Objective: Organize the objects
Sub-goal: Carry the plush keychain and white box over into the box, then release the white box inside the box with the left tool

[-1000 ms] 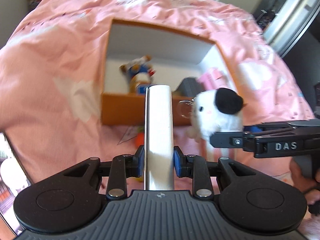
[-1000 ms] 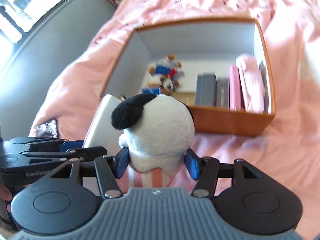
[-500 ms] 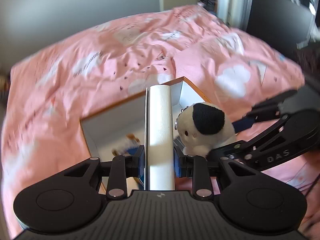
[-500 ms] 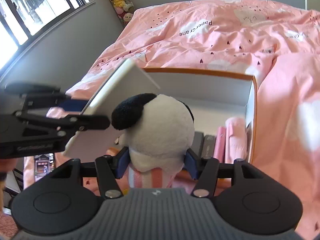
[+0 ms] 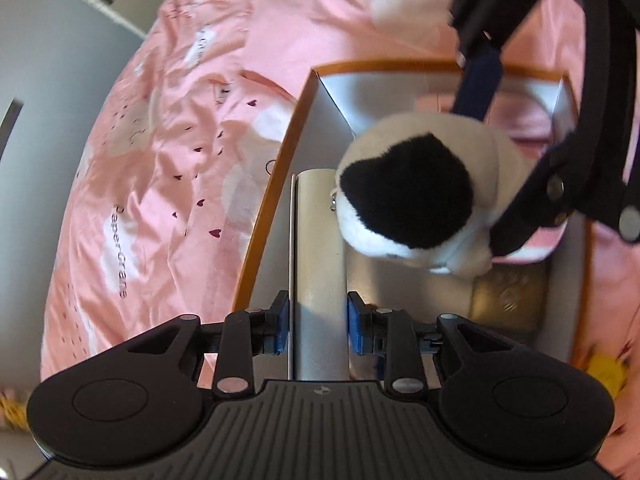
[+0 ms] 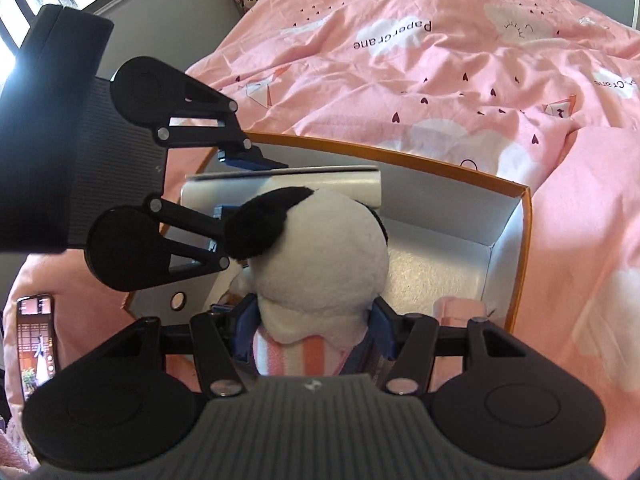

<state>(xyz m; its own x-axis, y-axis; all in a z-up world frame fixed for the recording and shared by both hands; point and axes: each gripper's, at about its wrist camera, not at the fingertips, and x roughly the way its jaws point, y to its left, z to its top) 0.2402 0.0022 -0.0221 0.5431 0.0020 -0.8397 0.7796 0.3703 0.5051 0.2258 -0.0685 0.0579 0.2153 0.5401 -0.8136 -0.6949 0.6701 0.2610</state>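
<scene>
Over the orange box [image 6: 524, 248] on the bed [image 6: 440, 60], the left hand-held gripper [image 5: 318, 322] is clamping a white book [image 5: 318, 240] while the right hand-held gripper [image 6: 316, 330] is squeezing a plush toy [image 6: 320, 260].

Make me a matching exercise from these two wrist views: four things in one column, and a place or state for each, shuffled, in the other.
Things:
1. plush toy
2. white book
3. orange box
4. phone

Places or states:
A. lying on the pink bedding, screen lit
B. clamped in the right gripper
C. open, sitting on the bedding
D. clamped in the left gripper

Pairs: 1-B, 2-D, 3-C, 4-A
</scene>
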